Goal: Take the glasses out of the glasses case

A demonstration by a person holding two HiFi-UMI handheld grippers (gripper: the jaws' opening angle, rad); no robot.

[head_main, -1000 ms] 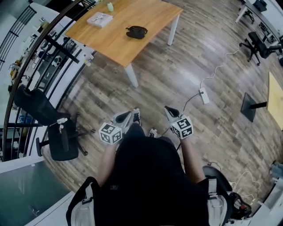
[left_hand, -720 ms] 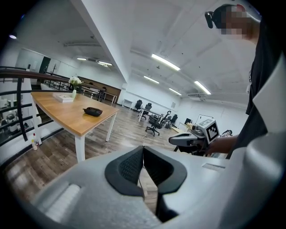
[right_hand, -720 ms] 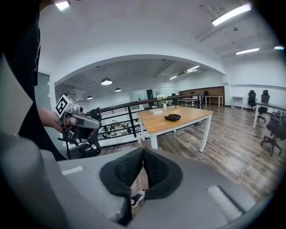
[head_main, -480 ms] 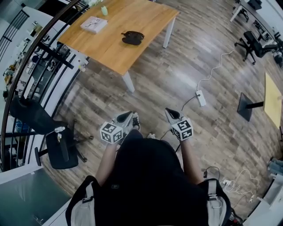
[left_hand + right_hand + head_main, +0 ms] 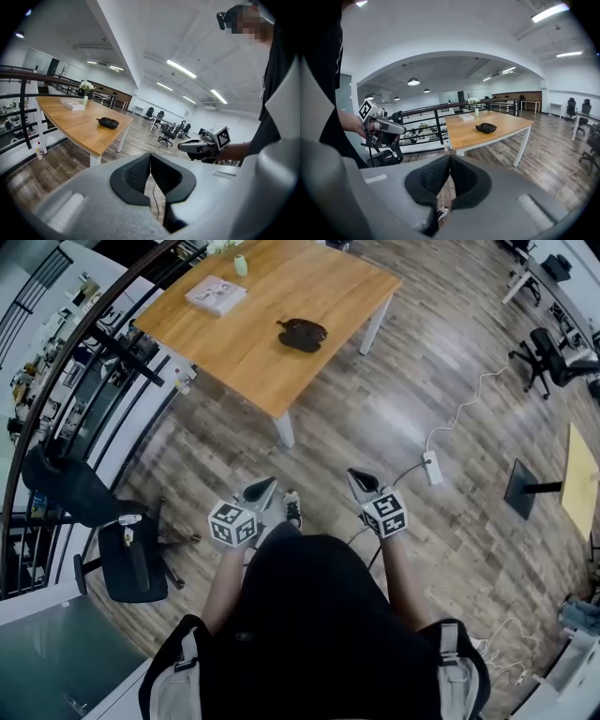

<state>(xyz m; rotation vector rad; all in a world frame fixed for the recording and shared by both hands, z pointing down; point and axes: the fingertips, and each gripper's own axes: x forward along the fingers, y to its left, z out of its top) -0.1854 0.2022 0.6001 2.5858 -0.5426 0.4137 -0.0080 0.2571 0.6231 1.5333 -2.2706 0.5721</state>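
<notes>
Case (image 5: 302, 335) lies on table (image 5: 281, 287), left claw (image 5: 261, 489) and right claw (image 5: 360, 482) closed.

The wooden table (image 5: 309, 287) and glasses case (image 5: 302, 335) have drawn slightly nearer.

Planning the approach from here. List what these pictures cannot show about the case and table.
1. Case: too small in every view to tell open from shut, or whether glasses are inside.
2. Table: far end cut off by the head view's top edge.
3. Book: print too small in all views to read.
</notes>
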